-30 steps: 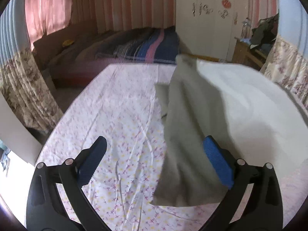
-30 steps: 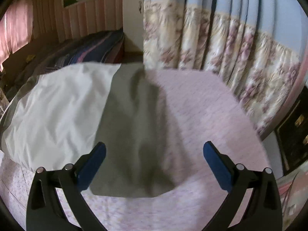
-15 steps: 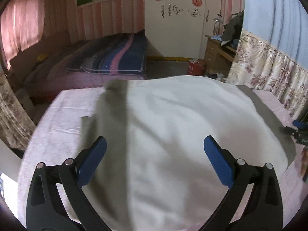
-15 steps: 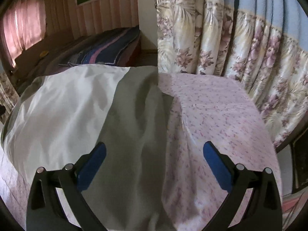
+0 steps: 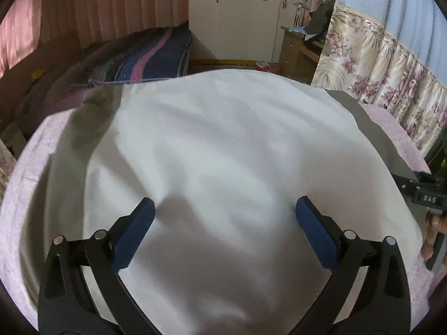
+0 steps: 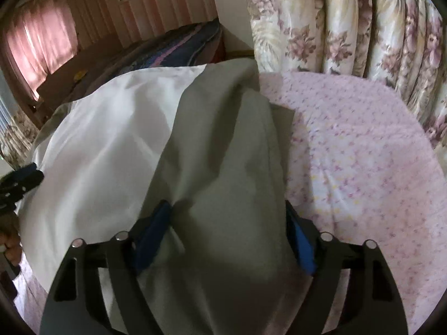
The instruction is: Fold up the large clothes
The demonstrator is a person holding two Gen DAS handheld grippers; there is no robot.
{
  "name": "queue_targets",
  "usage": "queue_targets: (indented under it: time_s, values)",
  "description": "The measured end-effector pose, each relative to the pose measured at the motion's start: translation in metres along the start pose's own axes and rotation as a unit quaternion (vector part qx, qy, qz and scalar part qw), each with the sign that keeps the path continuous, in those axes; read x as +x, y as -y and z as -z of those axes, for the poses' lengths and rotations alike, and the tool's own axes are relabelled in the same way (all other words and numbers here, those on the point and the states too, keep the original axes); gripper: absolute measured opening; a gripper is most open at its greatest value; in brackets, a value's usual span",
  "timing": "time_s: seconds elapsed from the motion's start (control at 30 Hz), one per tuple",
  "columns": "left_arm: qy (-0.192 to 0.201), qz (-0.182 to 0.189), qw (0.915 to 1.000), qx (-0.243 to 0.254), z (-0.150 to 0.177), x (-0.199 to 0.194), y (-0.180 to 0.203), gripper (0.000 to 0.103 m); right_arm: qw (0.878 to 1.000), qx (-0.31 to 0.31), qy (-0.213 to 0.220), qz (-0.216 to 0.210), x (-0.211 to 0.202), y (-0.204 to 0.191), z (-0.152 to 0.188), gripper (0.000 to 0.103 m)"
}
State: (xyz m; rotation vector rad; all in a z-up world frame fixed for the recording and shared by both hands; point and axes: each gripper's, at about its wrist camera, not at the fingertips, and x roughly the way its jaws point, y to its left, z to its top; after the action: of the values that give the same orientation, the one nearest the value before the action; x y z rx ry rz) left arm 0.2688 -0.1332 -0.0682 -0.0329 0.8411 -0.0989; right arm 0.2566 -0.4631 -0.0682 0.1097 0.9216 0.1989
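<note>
We are at the gathering step: the garment (image 5: 223, 145) lies spread on the floral bedsheet (image 6: 363, 145), and we are taking hold of its near edge before making a fold.

Nearest to us, the right gripper (image 6: 227, 237) has its jaws closing around a bunched ridge of the grey sleeve (image 6: 223, 139). Cloth sits between the blue pads, and the left pad already touches it, though we judge the pinch not yet firm.

The left gripper (image 5: 223, 229) hovers over the white body of the garment with its jaws wide apart, holding nothing; only its shadow falls on the cloth below.

Beyond the grippers, the garment runs away from us across the bedsheet, white in the middle with a grey sleeve on either side, its far edge close to the sheet's far edge. Past that stand the striped blanket (image 5: 145, 55) and the flowered curtain (image 6: 349, 19).

Next, we judge, the right jaws must finish closing on the sleeve, and the left must drop to the near hem and pinch it, so both can lift together.
</note>
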Motion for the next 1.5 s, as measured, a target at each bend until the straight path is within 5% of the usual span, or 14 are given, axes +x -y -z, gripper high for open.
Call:
queue_targets:
  time_s: [0.2, 0.27, 0.37, 0.7, 1.03, 1.33, 1.5]
  values:
    - [0.001, 0.008, 1.0000, -0.002, 0.001, 0.006, 0.006, 0.100, 1.000, -0.022, -0.005, -0.007, 0.000, -0.006, -0.003, 0.061]
    - [-0.003, 0.001, 1.0000, 0.005, 0.002, 0.011, 0.008, 0.100, 0.999, -0.033, 0.000, 0.008, -0.002, -0.010, -0.005, 0.033]
    - [-0.019, -0.005, 0.9998, 0.010, 0.009, 0.023, 0.009, 0.100, 0.999, -0.038, 0.012, 0.014, -0.011, -0.017, -0.009, 0.012]
    - [-0.008, -0.004, 0.9999, 0.007, 0.016, 0.026, 0.005, 0.100, 0.996, -0.028, 0.073, -0.033, -0.070, -0.030, -0.038, 0.005]
    - [-0.008, -0.008, 0.9999, 0.008, 0.016, 0.027, 0.004, 0.100, 0.980, 0.009, 0.110, -0.168, -0.112, -0.093, -0.078, 0.005]
    - [0.004, 0.042, 0.9987, -0.027, 0.019, -0.008, -0.038, 0.100, 0.980, 0.002, 0.095, -0.178, -0.093, -0.178, -0.088, 0.005]
    - [0.034, 0.017, 0.9979, -0.053, 0.025, -0.050, -0.099, 0.100, 0.972, 0.050, 0.088, -0.214, -0.050, -0.221, -0.071, 0.005]
